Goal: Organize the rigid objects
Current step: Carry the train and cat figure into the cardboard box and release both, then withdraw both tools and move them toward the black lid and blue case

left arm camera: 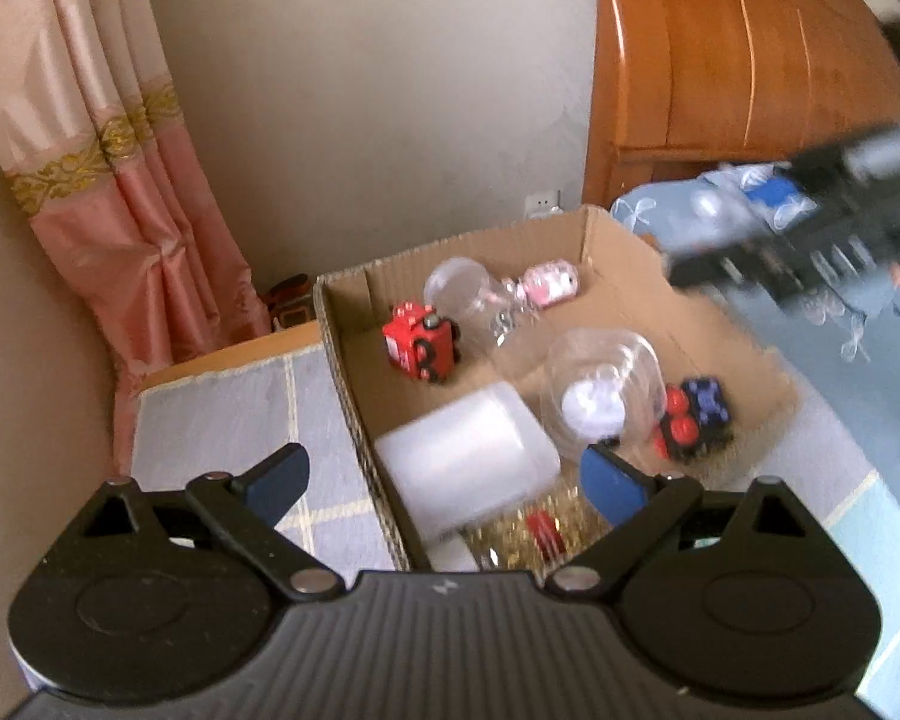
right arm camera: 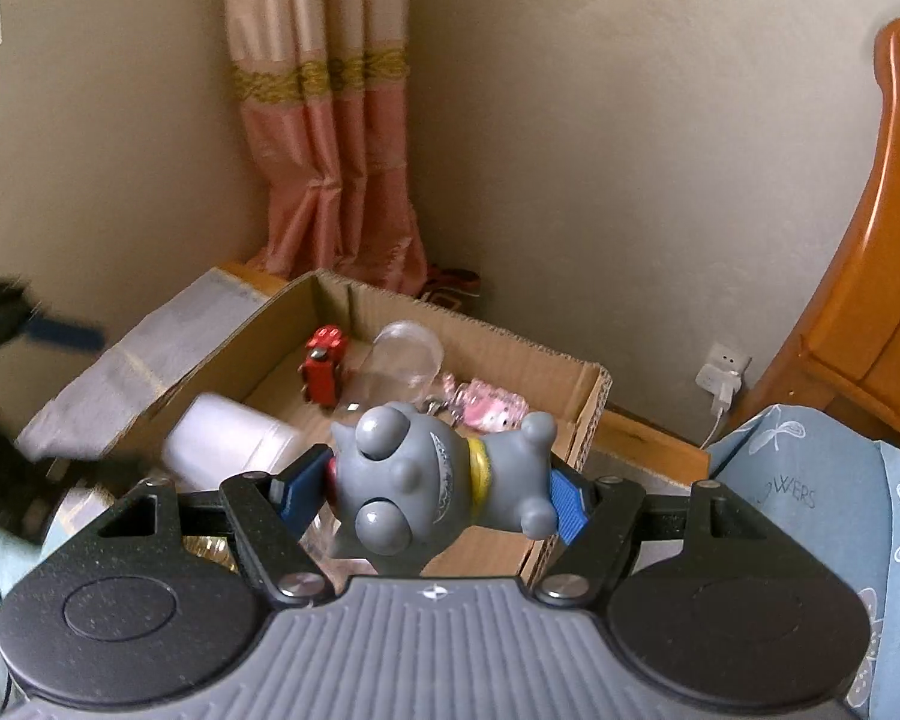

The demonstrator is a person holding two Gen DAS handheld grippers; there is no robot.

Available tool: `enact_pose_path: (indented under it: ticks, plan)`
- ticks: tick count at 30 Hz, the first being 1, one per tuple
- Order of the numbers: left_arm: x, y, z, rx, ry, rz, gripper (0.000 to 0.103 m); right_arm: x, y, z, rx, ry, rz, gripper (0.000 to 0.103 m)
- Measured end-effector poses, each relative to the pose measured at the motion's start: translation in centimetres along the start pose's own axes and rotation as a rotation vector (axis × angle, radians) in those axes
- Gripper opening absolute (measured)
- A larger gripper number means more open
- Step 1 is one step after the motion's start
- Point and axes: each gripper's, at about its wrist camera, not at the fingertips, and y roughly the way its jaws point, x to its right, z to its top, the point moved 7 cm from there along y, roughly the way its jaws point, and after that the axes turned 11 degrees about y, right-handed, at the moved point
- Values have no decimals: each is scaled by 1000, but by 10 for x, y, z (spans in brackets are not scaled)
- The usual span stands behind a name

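The right gripper (right arm camera: 435,489) is clamping a grey toy (right arm camera: 432,480) sideways above the box (right arm camera: 588,414) (its red cube (right arm camera: 324,369) lying at ten o'clock inside), while the left gripper (left arm camera: 444,483) is hanging wide apart, holding nothing, over a white jar (left arm camera: 465,462).

My left gripper (left arm camera: 444,483) hangs over the near-left corner of the cardboard box (left arm camera: 618,240), above the tub (left arm camera: 465,465) lying there. The cube toy (left arm camera: 420,345) sits toward the far-left wall. My right gripper (right arm camera: 432,495) carries the figurine (right arm camera: 438,480) above the box's near edge.
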Motion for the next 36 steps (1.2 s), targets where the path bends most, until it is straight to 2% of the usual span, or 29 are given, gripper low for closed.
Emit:
enact_pose_path:
  ticks: [9, 10, 11, 12, 26, 32, 36]
  plan:
    - [21, -17, -22, 9, 80, 13, 97, 6, 42, 18, -45, 54, -67, 79]
    - [21, -18, -22, 13, 85, 15, 97, 8, 45, 19, -40, 65, -86, 82]
    - [21, -20, -22, 16, 83, 18, 97, 9, 46, 20, -35, 71, -103, 95]
    - [20, -21, -22, 20, 79, 18, 97, 8, 46, 21, -26, 71, -104, 103]
    - [30, -32, -23, 38, 70, -1, 97, -5, 6, 6, 3, 76, -75, 103]
    - [37, -46, -24, 43, 49, 15, 97, -13, -21, -15, 16, 90, -77, 103]
    - [43, -52, -30, 53, 23, 32, 97, -15, -38, -43, 30, 150, -82, 103]
